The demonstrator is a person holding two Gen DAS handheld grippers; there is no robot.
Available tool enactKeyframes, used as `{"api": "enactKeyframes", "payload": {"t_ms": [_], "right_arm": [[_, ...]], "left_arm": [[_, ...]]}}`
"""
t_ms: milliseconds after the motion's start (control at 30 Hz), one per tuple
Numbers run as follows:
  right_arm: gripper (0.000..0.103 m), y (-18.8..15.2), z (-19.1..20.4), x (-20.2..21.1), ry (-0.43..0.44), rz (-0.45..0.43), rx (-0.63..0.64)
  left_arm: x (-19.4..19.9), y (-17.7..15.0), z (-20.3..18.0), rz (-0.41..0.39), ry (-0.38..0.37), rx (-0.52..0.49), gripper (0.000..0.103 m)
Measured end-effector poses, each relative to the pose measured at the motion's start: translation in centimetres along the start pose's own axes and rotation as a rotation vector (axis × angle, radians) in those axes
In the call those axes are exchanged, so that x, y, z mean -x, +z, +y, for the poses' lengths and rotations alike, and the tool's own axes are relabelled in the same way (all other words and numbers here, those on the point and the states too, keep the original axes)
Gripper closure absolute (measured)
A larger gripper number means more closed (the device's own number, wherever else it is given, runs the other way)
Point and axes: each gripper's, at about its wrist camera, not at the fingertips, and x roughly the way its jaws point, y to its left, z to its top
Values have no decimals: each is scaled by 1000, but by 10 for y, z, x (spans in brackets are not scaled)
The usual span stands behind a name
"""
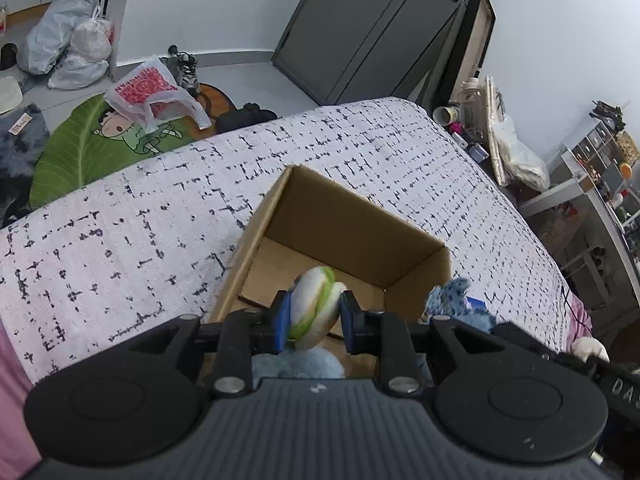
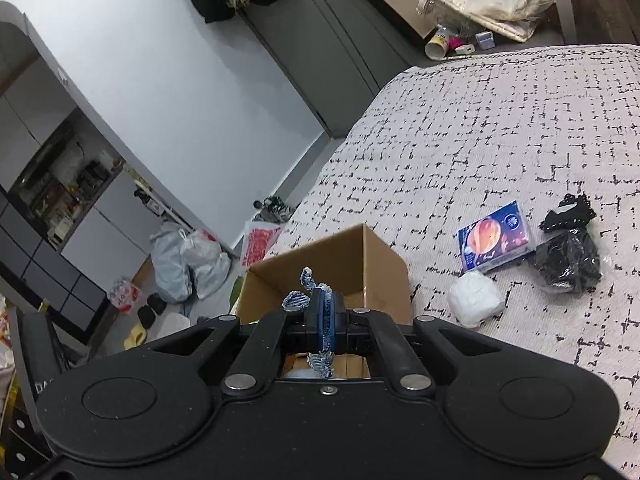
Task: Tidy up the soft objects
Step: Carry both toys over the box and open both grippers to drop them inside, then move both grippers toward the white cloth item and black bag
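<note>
Right, left claw [image 1: 314, 316] is clamped on a round plush burger toy [image 1: 316, 308], white w/ green stripe, squeezed between the two blue pads [image 1: 280, 320]. Toy sits dead centre of the claw, poking out toward 12 o'clock, hanging over the open cardboard box [image 1: 352, 216]. Box stands on the bed [image 1: 120, 232], which has a white cover w/ black dash pattern. Box floor shows bare at 12 from the toy. A pale blue fluffy thing [image 1: 296, 360] lies just below the claw at 6, inside the box's near end. Blue knit piece [image 1: 448, 294] shows at 3 o'clock, by the box's right corner.

Right claw [image 2: 326, 320] is pinched nearly flat on a thin blue knit fabric piece [image 2: 316, 308]; fabric sticks up at 12 and trails out at 6. It's over the same cardboard box [image 2: 380, 256], near edge. On the bed [image 2: 480, 120] at abt 3 o'clock from the box: white soft bundle [image 2: 474, 298], beside it a blue packet w/ orange picture [image 2: 496, 242], then a black bundle in clear wrap [image 2: 568, 256] further out. All three lie apart from the claw.
</note>
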Motion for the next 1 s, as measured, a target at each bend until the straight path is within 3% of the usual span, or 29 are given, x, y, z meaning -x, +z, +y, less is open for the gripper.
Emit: {"api": "enactKeyframes", "payload": {"t_ms": [100, 133, 300, 467, 633, 767, 1000], "right_arm": [[92, -2, 4, -3, -31, 46, -1], [90, -3, 5, -4, -43, 63, -1], [63, -5, 6, 7, -85, 76, 17], [52, 7, 5, 30, -90, 54, 27], [40, 20, 0, 50, -106, 28, 23], [24, 31, -6, 65, -119, 1, 20], [17, 47, -22, 87, -127, -21, 36]], "left_arm": [[1, 1, -1, -8, -3, 1, 72], [1, 1, -1, -6, 3, -6, 65], [0, -3, -6, 25, 27, -34, 49], [7, -4, -15, -8, 39, -76, 33], [16, -4, -31, -31, 41, -123, 27], [27, -6, -44, -46, 32, -133, 20], [38, -13, -66, -49, 30, -143, 17]]}}
